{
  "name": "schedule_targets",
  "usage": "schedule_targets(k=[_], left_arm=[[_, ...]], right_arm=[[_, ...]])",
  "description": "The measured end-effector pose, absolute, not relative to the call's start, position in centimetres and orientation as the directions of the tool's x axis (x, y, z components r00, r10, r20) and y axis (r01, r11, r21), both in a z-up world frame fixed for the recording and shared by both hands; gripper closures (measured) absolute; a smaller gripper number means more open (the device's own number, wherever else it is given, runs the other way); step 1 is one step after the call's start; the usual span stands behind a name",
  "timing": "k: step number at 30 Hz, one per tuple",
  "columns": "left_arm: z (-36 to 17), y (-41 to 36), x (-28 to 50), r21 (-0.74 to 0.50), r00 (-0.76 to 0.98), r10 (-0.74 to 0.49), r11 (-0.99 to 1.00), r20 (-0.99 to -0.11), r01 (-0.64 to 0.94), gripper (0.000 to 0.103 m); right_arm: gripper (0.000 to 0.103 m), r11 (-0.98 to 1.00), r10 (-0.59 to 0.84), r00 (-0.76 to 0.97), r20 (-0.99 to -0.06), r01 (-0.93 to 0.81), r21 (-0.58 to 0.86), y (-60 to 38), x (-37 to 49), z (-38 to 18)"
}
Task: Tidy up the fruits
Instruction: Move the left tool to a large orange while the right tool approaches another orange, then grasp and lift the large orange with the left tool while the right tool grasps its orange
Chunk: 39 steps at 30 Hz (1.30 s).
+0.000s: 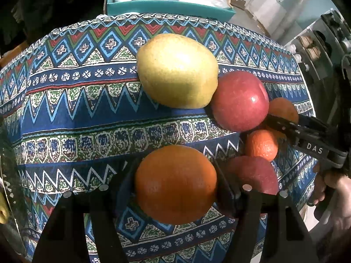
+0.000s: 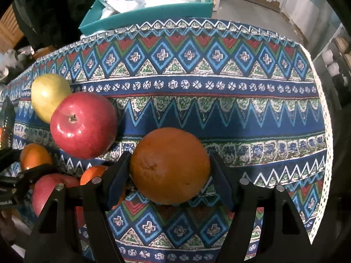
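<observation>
Left wrist view first: we see the desk, draped in a patterned cloth (image 1: 72, 118) of blue, red and green bands with zigzags and diamonds running side to side. Beyond its far edge stands a teal box (image 1: 166, 7) stuffed with clear plastic bags, and past that a pale floor and torn cardboard. At right a shelf unit (image 1: 316, 50) holds small items we cannot make out.

On the cloth, the yellow pear (image 1: 177, 71) lies on its side, its long axis slanting from upper left to lower right, touching a red apple (image 1: 240, 100). The apple's stem end faces up and left in the right wrist view. A second red apple (image 1: 254, 174) sits nearer us, with a small orange (image 1: 261, 144) between the two apples.

Our left gripper (image 1: 175, 186) has its jaws clenched on a large orange (image 1: 175, 184), pads pressing both flanks, right by the second apple.

In the right wrist view our right gripper (image 2: 170, 168) grasps another orange (image 2: 170, 165) the same way, its navel turned toward the left pad; it is over the zigzag bands, right of the fruit cluster. Whether either held orange touches the cloth we cannot tell.

A hand (image 1: 335, 188) shows at the left view's right edge.
</observation>
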<state>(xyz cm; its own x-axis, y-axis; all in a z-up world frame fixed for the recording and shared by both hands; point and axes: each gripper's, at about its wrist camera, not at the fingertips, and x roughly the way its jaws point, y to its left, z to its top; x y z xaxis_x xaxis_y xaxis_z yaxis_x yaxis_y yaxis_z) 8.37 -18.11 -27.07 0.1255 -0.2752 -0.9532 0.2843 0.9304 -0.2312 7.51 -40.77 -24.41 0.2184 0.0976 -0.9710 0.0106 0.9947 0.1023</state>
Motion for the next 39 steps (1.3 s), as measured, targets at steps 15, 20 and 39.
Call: schedule_targets(k=[15,20,39], left_arm=[[-27.4,-18.4,7.8,-0.238,0.101,-0.276,0.929,-0.956,0.282,0.032],[-27.3,-18.2,7.7,-0.238,0.108,-0.280,0.926,-0.954,0.293,0.033],[-22.7,-14.2,7.3,-0.170,0.248,-0.244,0.943,-0.938,0.288,0.034]], right_arm=[[0.035,0.993,0.106,0.235,-0.966,0.020,0.114,-41.0,7.0,-24.3],[0.036,0.995,0.093,0.237,-0.967,0.012,0.099,-40.7,7.0,-24.2],[0.037,0.997,0.067,0.374,-0.925,-0.048,0.053,-37.9,6.8,-18.0]])
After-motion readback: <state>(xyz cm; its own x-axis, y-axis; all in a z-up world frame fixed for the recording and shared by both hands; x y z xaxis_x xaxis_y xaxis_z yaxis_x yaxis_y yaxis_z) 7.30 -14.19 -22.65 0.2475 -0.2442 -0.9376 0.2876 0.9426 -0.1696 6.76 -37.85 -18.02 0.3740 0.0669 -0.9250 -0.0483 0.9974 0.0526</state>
